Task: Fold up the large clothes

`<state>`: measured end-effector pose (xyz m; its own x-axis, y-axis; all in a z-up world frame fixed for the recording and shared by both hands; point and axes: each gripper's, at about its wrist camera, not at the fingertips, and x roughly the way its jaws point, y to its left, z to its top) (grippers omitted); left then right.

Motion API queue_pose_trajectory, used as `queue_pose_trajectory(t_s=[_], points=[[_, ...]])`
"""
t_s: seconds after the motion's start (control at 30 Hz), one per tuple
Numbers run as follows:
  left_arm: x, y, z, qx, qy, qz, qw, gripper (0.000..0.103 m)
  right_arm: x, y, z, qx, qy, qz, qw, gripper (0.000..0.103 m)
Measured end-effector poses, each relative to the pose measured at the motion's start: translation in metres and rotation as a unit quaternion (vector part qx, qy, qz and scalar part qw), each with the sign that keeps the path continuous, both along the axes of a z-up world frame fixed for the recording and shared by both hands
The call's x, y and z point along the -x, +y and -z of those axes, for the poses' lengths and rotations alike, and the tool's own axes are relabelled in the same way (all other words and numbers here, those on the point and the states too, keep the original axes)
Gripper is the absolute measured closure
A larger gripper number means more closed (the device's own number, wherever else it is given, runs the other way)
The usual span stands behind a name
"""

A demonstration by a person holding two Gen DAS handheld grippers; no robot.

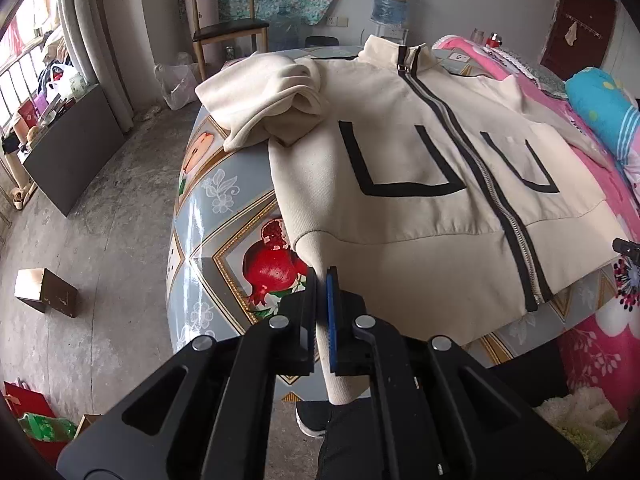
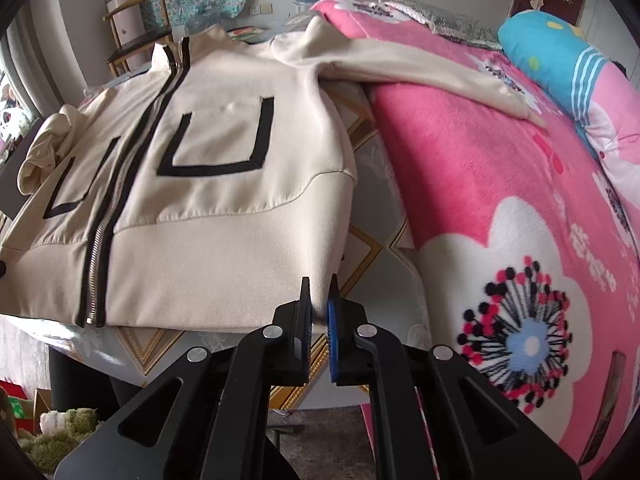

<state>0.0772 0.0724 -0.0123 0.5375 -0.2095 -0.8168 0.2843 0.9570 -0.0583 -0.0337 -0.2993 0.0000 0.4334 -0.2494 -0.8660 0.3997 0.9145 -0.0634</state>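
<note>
Farthest left, only the left wrist view takes in the concrete floor [image 1: 100, 240], a small cardboard box [image 1: 46, 291] lying on it, and a wooden chair [image 1: 224, 28] by the wall. Next comes the table [image 1: 224, 216], its patterned top showing a printed pomegranate [image 1: 276, 268]. The cream jacket [image 1: 400, 168] lies on the table front up, zipped, with black pocket outlines either side of the zipper [image 1: 492, 184]. Its one sleeve [image 1: 272, 92] is bunched on the table's left side. The left gripper [image 1: 321, 276] has its jaws pinching the jacket's hem corner, the cloth running down between them off the table's near edge.

The right wrist view shows the same jacket [image 2: 208, 208] from the other corner, where the right gripper [image 2: 320, 284] has its jaws pinching the opposite hem corner. Only here is the other sleeve [image 2: 420, 68] plain, stretched out over the pink floral blanket [image 2: 500, 200] on the bed just beside the table, toward a blue pillow [image 2: 560, 56].
</note>
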Motion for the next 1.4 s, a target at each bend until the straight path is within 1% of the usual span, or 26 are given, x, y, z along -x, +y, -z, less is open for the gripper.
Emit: queue_pose_trajectory(t_s=[0.1,0.2,0.27,0.33,0.37,0.4,0.43,0.47,0.5,0.53,0.57,0.6,0.67,0.73,0.83,0.87,0.9,1.03,1.1,1.13,1.17,1.2,1.23,1.27,1.37,1.4], points=[[0.008,0.001,-0.007,0.002,0.012,0.011,0.9999,0.099,0.006,0.001,-0.009,0.001,0.001,-0.003,1.0,0.098],[0.015,0.004,-0.003,-0.006,0.032,0.015,0.9993,0.099,0.014,0.003,-0.005,0.0,0.016,0.001,1.0,0.098],[0.013,0.006,0.006,-0.013,0.052,0.012,0.9985,0.099,0.018,-0.002,0.005,-0.01,0.034,0.006,0.999,0.098],[0.012,0.009,0.024,-0.022,0.076,0.011,0.9968,0.098,0.017,-0.011,0.017,-0.028,0.047,0.018,0.998,0.097],[0.01,0.01,0.031,-0.023,0.085,0.008,0.9961,0.095,0.017,-0.015,0.022,-0.037,0.052,0.021,0.998,0.097],[0.01,0.013,0.035,-0.02,0.09,0.006,0.9957,0.092,0.016,-0.018,0.023,-0.046,0.056,0.022,0.997,0.093],[0.008,0.016,0.035,-0.013,0.093,0.005,0.9956,0.091,0.016,-0.02,0.019,-0.049,0.052,0.024,0.997,0.084],[0.007,0.019,0.032,-0.007,0.093,0.005,0.9957,0.085,0.016,-0.02,0.013,-0.048,0.045,0.02,0.998,0.078],[0.006,0.022,0.028,-0.003,0.087,0.004,0.9962,0.079,0.015,-0.02,0.003,-0.039,0.035,0.015,0.999,0.066],[0.005,0.027,0.021,-0.003,0.073,0.002,0.9973,0.065,0.014,-0.019,-0.008,-0.023,0.023,0.013,0.999,0.054],[0.003,0.029,0.017,-0.008,0.062,0.0,0.9981,0.056,0.012,-0.017,-0.019,-0.009,0.012,0.009,1.0,0.05],[-0.001,0.03,0.01,-0.015,0.049,-0.003,0.9987,0.055,0.007,-0.015,-0.028,-0.003,0.001,0.004,1.0,0.046],[-0.011,0.03,0.0,-0.017,0.031,-0.004,0.9993,0.052,-0.008,-0.011,-0.044,-0.012,-0.025,-0.012,1.0,0.044],[-0.028,0.024,-0.012,-0.016,0.008,-0.006,0.9998,0.042,-0.034,-0.001,-0.054,-0.046,-0.058,-0.041,0.996,0.041],[-0.062,0.009,-0.026,-0.017,-0.03,-0.011,0.9993,0.035,-0.084,0.023,-0.051,-0.11,-0.087,-0.089,0.986,0.04],[-0.074,0.002,-0.028,-0.026,-0.043,-0.015,0.9986,0.031,-0.101,0.034,-0.047,-0.126,-0.09,-0.104,0.982,0.04],[-0.086,-0.006,-0.03,-0.038,-0.055,-0.016,0.9977,0.031,-0.12,0.047,-0.041,-0.141,-0.09,-0.121,0.978,0.04],[-0.138,-0.04,-0.022,-0.109,-0.074,-0.012,0.9912,0.031,-0.182,0.098,-0.018,-0.169,-0.067,-0.169,0.969,0.04],[-0.163,-0.053,-0.006,-0.171,-0.076,-0.014,0.9823,0.032,-0.195,0.116,-0.012,-0.183,-0.062,-0.184,0.964,0.04],[-0.171,-0.054,-0.002,-0.188,-0.077,-0.014,0.979,0.04,-0.201,0.123,-0.011,-0.187,-0.062,-0.19,0.962,0.04],[-0.177,-0.052,0.0,-0.204,-0.082,-0.019,0.9754,0.064,-0.202,0.126,-0.011,-0.188,-0.064,-0.194,0.961,0.04],[-0.182,-0.048,0.0,-0.214,-0.084,-0.028,0.9729,0.074,-0.203,0.129,-0.012,-0.185,-0.067,-0.197,0.96,0.04],[-0.186,-0.039,-0.005,-0.213,-0.085,-0.04,0.9725,0.084,-0.203,0.13,-0.013,-0.181,-0.071,-0.199,0.961,0.04],[-0.19,-0.029,-0.01,-0.2,-0.084,-0.051,0.9748,0.09,-0.202,0.13,-0.013,-0.174,-0.072,-0.198,0.962,0.04],[-0.205,0.01,-0.033,-0.15,-0.073,-0.096,0.9813,0.093,-0.198,0.115,-0.007,-0.178,-0.064,-0.183,0.965,0.04],[-0.211,0.026,-0.042,-0.122,-0.066,-0.115,0.9837,0.094,-0.198,0.11,-0.004,-0.185,-0.062,-0.176,0.965,0.04]])
